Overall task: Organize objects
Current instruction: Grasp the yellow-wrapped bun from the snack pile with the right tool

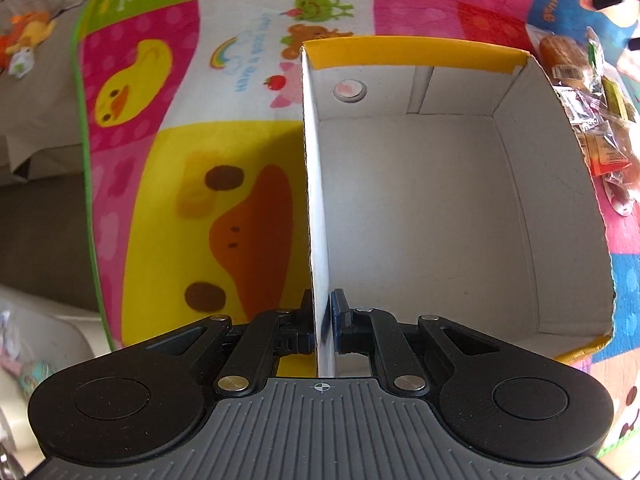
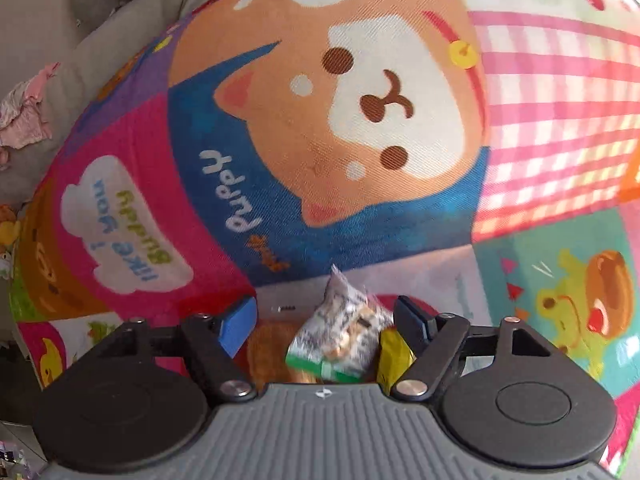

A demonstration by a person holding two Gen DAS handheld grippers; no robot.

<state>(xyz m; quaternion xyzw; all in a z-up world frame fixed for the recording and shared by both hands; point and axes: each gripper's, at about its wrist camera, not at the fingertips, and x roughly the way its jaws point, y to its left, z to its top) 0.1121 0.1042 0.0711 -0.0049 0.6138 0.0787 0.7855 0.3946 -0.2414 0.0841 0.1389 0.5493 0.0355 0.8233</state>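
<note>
An empty cardboard box (image 1: 540,200), white inside with a yellow rim, stands on a colourful cartoon play mat (image 1: 160,160). My left gripper (image 1: 322,312) is shut on the box's left wall, one pad on each side of it. Just right of the box lies a pile of wrapped snacks (image 1: 588,120). In the right wrist view my right gripper (image 2: 324,308) hangs over that pile. Its jaws stand apart around a clear packet with green trim (image 2: 340,332), and the pads do not touch it. A yellow packet (image 2: 390,356) and an orange-brown snack (image 2: 268,348) lie beside it.
The mat's green edge (image 1: 82,140) borders grey-brown bedding at the left. An orange plush toy (image 1: 28,36) lies there. Pink cloth (image 2: 24,116) sits off the mat at the far left of the right wrist view.
</note>
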